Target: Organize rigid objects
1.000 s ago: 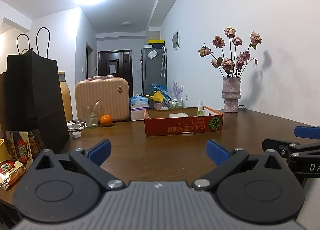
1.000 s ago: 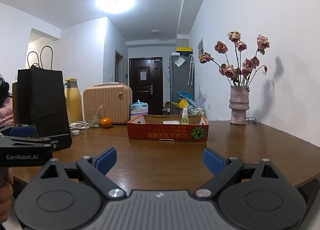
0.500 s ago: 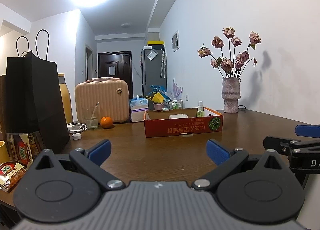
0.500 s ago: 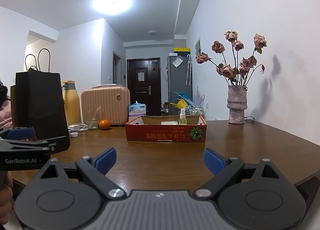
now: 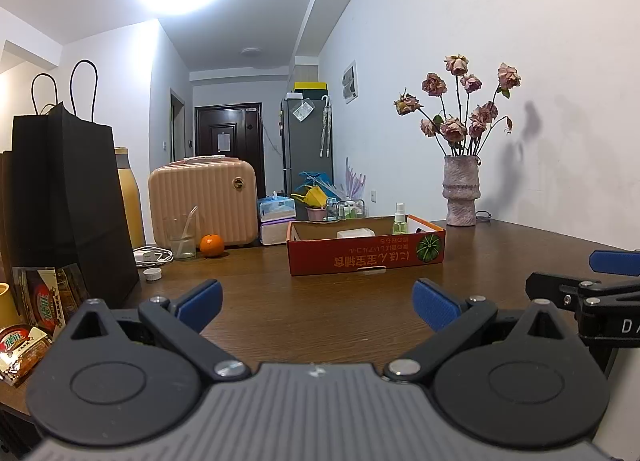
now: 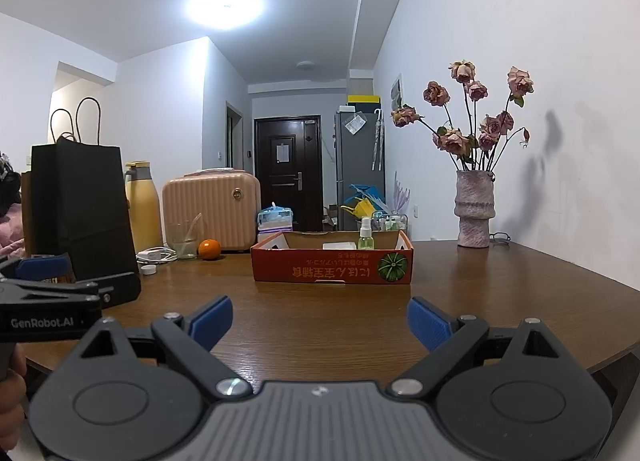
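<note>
Both your grippers hang low over the near edge of the worktop [image 5: 320, 313], empty: left gripper [image 5: 318, 303] fingers spread wide, right gripper [image 6: 319, 321] fingers spread wide too, nothing between them. The red cardboard box [image 5: 366, 251] sits mid-worktop, well ahead of both, already holding a small spray bottle [image 5: 400, 219] and a white block [image 5: 355, 233]. Loose candidates sit to the left: an orange [image 5: 211, 244], a white cap [image 5: 153, 273], a glass [image 5: 181, 235] and a charger with cable [image 5: 152, 255], all near the black bag [image 5: 68, 197]. Looks like the reach has not begun, so pick one item first; the cap is closest. Approach level, centre it between the fingers, and keep clear of the bag and the glass.
</note>
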